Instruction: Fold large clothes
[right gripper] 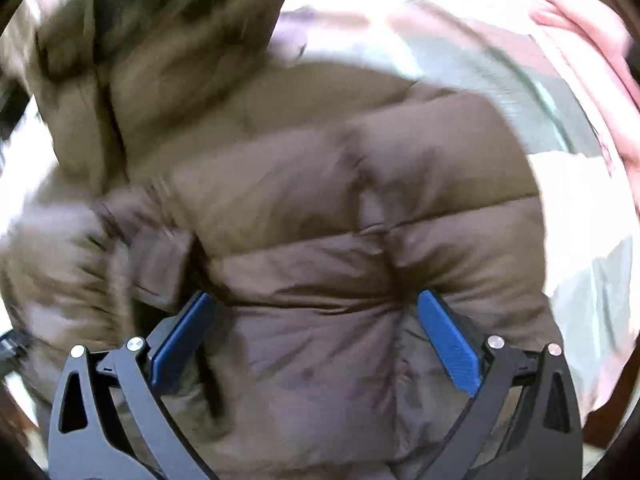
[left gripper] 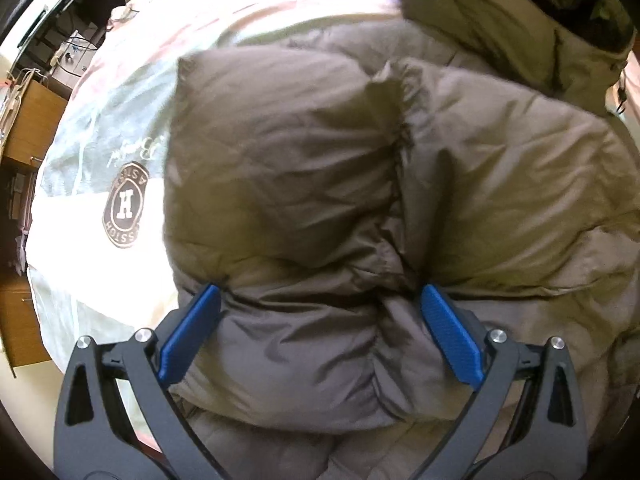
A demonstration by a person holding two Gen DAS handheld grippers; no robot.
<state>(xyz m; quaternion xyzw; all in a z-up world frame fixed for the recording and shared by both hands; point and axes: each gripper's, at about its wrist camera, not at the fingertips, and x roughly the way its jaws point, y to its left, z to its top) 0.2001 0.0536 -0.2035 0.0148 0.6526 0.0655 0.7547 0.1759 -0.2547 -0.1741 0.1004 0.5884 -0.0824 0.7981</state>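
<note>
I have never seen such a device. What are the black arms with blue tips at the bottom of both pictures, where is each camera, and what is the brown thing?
Each picture comes from a camera mounted on a hand-held gripper, looking forward along its two fingers. A person holds one in each hand. The left gripper and the right gripper both stand wide open, blue pads pressed into a brown puffy jacket. The jacket bulges between the pads, but neither gripper is closed on it. It lies on a pale bed cover printed with a round "H" badge. The right view is blurred by motion.
</note>
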